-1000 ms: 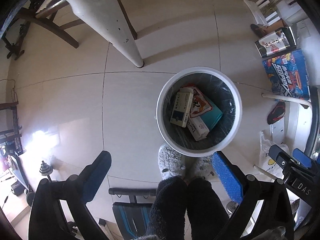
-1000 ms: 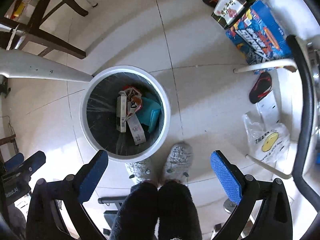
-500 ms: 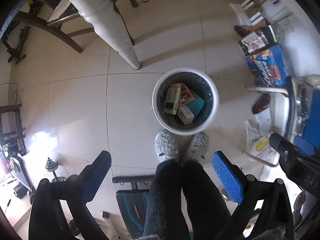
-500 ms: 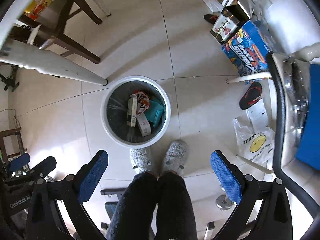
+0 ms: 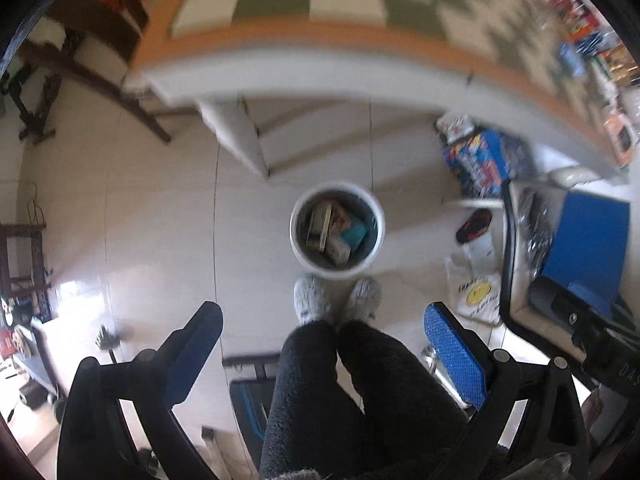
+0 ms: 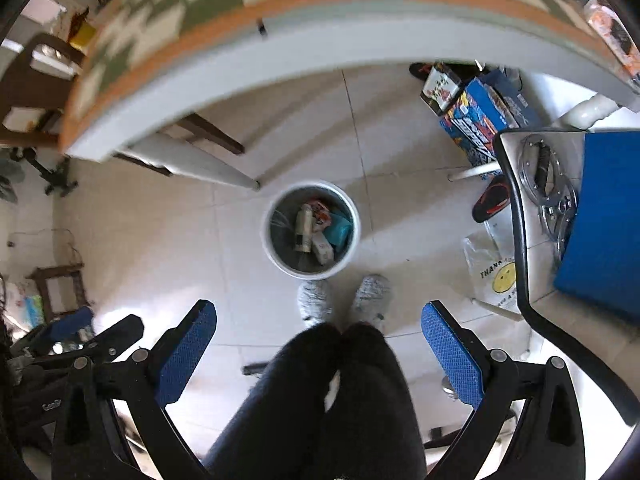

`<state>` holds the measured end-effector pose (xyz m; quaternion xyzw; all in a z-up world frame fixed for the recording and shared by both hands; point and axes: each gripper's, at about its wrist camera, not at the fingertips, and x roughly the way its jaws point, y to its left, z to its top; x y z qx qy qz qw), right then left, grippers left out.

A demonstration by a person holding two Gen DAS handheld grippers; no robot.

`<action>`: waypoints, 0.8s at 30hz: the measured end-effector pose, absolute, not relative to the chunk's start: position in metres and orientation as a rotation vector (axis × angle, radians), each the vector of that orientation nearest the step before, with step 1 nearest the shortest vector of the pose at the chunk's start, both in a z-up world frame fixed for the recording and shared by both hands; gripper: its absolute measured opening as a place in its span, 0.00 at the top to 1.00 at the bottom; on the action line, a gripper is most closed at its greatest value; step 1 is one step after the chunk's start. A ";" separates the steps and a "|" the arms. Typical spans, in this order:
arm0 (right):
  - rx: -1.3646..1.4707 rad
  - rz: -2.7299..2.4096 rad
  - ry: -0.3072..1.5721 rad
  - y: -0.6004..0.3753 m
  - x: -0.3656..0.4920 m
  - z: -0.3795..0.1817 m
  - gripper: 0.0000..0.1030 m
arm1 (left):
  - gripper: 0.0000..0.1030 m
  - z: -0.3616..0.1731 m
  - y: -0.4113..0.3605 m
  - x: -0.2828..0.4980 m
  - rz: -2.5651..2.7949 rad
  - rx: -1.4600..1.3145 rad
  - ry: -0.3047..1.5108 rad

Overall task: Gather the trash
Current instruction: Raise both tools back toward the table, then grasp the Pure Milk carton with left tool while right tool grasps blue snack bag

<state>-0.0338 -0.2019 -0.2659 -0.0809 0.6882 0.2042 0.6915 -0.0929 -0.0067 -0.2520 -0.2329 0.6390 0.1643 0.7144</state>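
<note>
A white round trash bin [image 5: 297, 236] stands on the tiled floor in front of my feet. It also shows in the right wrist view [image 6: 267, 236]. Inside lie several small boxes and a teal pack [image 5: 354, 235]. My left gripper [image 5: 322, 354] is open and empty, held high above the floor. My right gripper [image 6: 320, 350] is open and empty at a similar height. Neither touches anything.
A table with a green-and-white checkered cloth and orange edge [image 5: 320, 40] arcs across the top; it also shows in the right wrist view [image 6: 280, 0]. Colourful boxes [image 6: 476, 116], a slipper [image 6: 490, 200], a plastic bag [image 6: 496, 276] and a chair with a blue cushion [image 6: 604, 216] are at right.
Both grippers have risen well above the bin, which now looks smaller. The table top has come into view. Both stay open.
</note>
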 end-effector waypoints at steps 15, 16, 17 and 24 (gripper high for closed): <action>0.012 0.296 1.322 -0.235 0.170 -0.134 0.00 | 0.00 -0.148 0.011 0.118 0.387 -0.368 1.198; 0.006 0.272 1.323 -0.242 0.193 -0.135 0.00 | 0.00 -0.150 0.012 0.136 0.399 -0.370 1.200; 0.003 0.249 1.323 -0.250 0.219 -0.139 0.00 | 0.00 -0.156 0.014 0.161 0.417 -0.377 1.208; -0.012 0.109 1.395 -0.286 0.384 -0.195 0.00 | 0.00 -0.201 0.022 0.275 0.534 -0.399 1.330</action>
